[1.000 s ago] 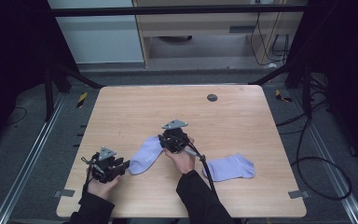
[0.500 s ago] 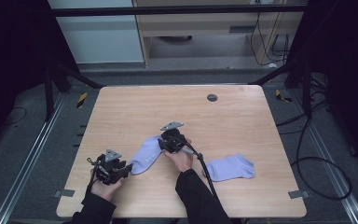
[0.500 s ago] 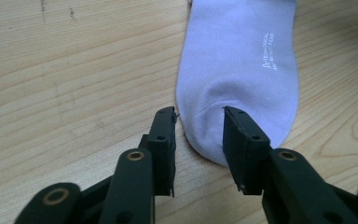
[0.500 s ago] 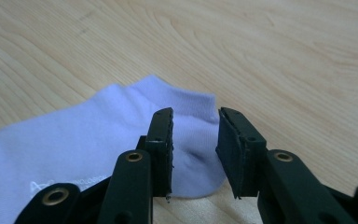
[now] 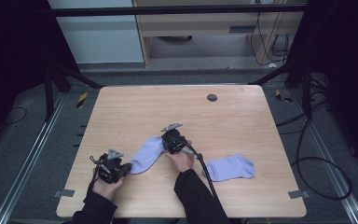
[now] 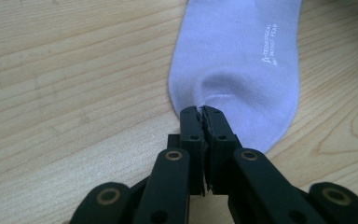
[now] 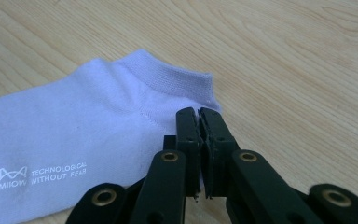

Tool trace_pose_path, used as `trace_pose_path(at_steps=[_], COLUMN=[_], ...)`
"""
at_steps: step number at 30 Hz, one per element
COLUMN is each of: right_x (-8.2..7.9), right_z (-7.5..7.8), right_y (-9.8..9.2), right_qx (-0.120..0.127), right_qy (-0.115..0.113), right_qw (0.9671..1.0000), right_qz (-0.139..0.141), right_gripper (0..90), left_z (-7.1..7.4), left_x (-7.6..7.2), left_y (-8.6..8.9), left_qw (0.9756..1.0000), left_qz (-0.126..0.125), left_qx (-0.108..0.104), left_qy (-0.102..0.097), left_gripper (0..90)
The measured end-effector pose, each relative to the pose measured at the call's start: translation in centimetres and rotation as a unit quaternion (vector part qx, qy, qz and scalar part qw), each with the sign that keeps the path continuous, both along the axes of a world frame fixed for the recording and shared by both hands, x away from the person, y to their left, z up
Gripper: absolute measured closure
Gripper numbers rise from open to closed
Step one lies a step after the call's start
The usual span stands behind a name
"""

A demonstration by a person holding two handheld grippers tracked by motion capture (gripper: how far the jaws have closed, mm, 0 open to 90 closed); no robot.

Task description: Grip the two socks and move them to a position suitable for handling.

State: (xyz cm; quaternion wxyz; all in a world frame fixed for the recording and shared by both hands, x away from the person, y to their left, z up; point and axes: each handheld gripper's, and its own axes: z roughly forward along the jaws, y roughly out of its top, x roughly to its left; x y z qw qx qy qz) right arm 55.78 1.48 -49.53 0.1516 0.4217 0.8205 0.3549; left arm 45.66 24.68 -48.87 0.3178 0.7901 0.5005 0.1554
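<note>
A lilac ankle sock (image 5: 147, 153) lies flat on the wooden table (image 5: 242, 116), left of centre. My left gripper (image 5: 129, 166) has just closed its jaws on the sock's toe end. In the left gripper view the sock (image 6: 237, 60) puckers where the left gripper (image 6: 200, 112) pinches it. My right gripper (image 5: 167, 145) has also just closed, on the other end. In the right gripper view the right gripper (image 7: 199, 114) nips the edge of the sock (image 7: 74, 140) just below the ribbed cuff (image 7: 177, 77).
A second lilac sock (image 5: 230, 167) lies to the right, near the front edge, beside the right forearm. A cable (image 5: 205, 170) trails from the right gripper across the table. A small dark round disc (image 5: 211, 97) is set in the far side of the table.
The right gripper has sunk a little onto the sock's cuff end. The left gripper has edged right to the toe. Both now sit on the sock.
</note>
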Motion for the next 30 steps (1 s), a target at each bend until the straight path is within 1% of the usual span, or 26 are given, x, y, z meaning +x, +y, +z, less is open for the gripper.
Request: trace_pose_path(at_steps=[1,2,3,6,7,9,10,11,12,13,14,15,17,18,19,21,22,23,25,26,27,28,29,30], right_x=[-0.1,-0.5,-0.5,-1.4,-2.3,-3.3,-3.3,-3.6,-4.6,-4.6,-5.3,-5.7,-6.2,-6.2,-6.5,-6.7,-6.8,-6.9,-7.0,-7.0,-7.0,-7.2,-7.2,-7.3], right_z=[0.1,0.6,0.6,1.5,1.9,2.1,2.1,2.1,1.8,1.8,1.5,1.4,1.2,1.2,1.1,0.9,0.8,0.9,1.2,1.6,1.6,2.3,2.6,3.0], right_y=[-0.1,-0.3,-0.3,-0.7,-0.9,-1.0,-1.0,-1.0,-1.1,-1.1,-1.2,-1.3,-1.5,-1.5,-1.6,-1.6,-1.7,-1.8,-2.3,-2.6,-2.6,-3.3,-3.7,-4.3], right_qx=[0.001,0.009,0.009,0.022,0.029,0.034,0.034,0.037,0.035,0.035,0.032,0.035,0.036,0.036,0.034,0.030,0.025,0.026,0.037,0.043,0.043,0.055,0.058,0.064], right_qy=[-0.003,-0.008,-0.008,-0.019,-0.024,-0.024,-0.024,-0.022,-0.014,-0.014,-0.011,-0.005,0.002,0.002,0.008,0.011,0.014,0.011,0.005,-0.001,-0.001,-0.010,-0.015,-0.020], right_qw=[1.0000,0.9999,0.9999,0.9996,0.9993,0.9990,0.9990,0.9990,0.9992,0.9992,0.9993,0.9993,0.9993,0.9993,0.9994,0.9995,0.9996,0.9996,0.9993,0.9991,0.9991,0.9985,0.9982,0.9977], right_qz=[0.001,0.004,0.004,0.008,0.010,0.013,0.013,0.014,0.016,0.016,0.014,0.012,0.007,0.007,0.006,0.007,0.006,0.007,0.005,0.004,0.004,0.000,-0.002,-0.008], right_gripper=[87.6,87.6,87.6,87.5,87.3,87.1,87.1,87.0,86.9,86.9,86.9,86.8,86.6,86.6,85.7,84.0,80.0,77.9,73.0,71.4,71.4,67.6,66.0,64.4], left_z=[0.1,0.4,0.4,0.9,1.1,1.2,1.2,1.2,1.2,1.2,1.1,1.0,0.8,0.8,0.7,0.6,0.6,0.7,1.0,1.2,1.2,1.5,1.5,1.8], left_x=[0.0,0.1,0.1,0.5,0.9,1.1,1.2,1.4,1.6,1.7,1.9,2.0,2.1,2.1,2.2,2.3,2.3,2.3,2.2,2.1,2.1,2.0,2.0,1.9], left_y=[0.0,0.2,0.2,0.7,1.0,1.1,1.2,1.3,1.4,1.5,1.6,1.7,1.8,1.8,1.8,1.7,1.7,1.8,2.0,2.1,2.1,2.1,2.1,2.1], left_qw=[1.0000,1.0000,1.0000,0.9998,0.9995,0.9993,0.9991,0.9989,0.9987,0.9986,0.9985,0.9985,0.9986,0.9986,0.9987,0.9986,0.9983,0.9982,0.9982,0.9981,0.9981,0.9982,0.9982,0.9980], left_qz=[0.000,0.002,0.002,0.008,0.013,0.016,0.015,0.019,0.020,0.019,0.023,0.023,0.022,0.022,0.022,0.023,0.026,0.028,0.034,0.037,0.037,0.038,0.038,0.039], left_qx=[-0.001,-0.005,-0.005,0.005,0.015,0.019,0.025,0.027,0.032,0.035,0.035,0.037,0.037,0.037,0.037,0.038,0.041,0.040,0.028,0.021,0.021,0.008,0.008,0.001], left_qy=[0.000,-0.005,-0.005,-0.017,-0.025,-0.028,-0.030,-0.033,-0.035,-0.035,-0.035,-0.033,-0.030,-0.030,-0.029,-0.029,-0.032,-0.036,-0.041,-0.044,-0.044,-0.046,-0.046,-0.050], left_gripper=[87.6,87.8,87.8,87.8,87.8,87.8,87.8,87.7,87.7,87.7,87.5,87.4,87.0,86.8,86.4,84.0,82.4,80.2,75.8,73.8,71.5,69.8,68.5,66.9])
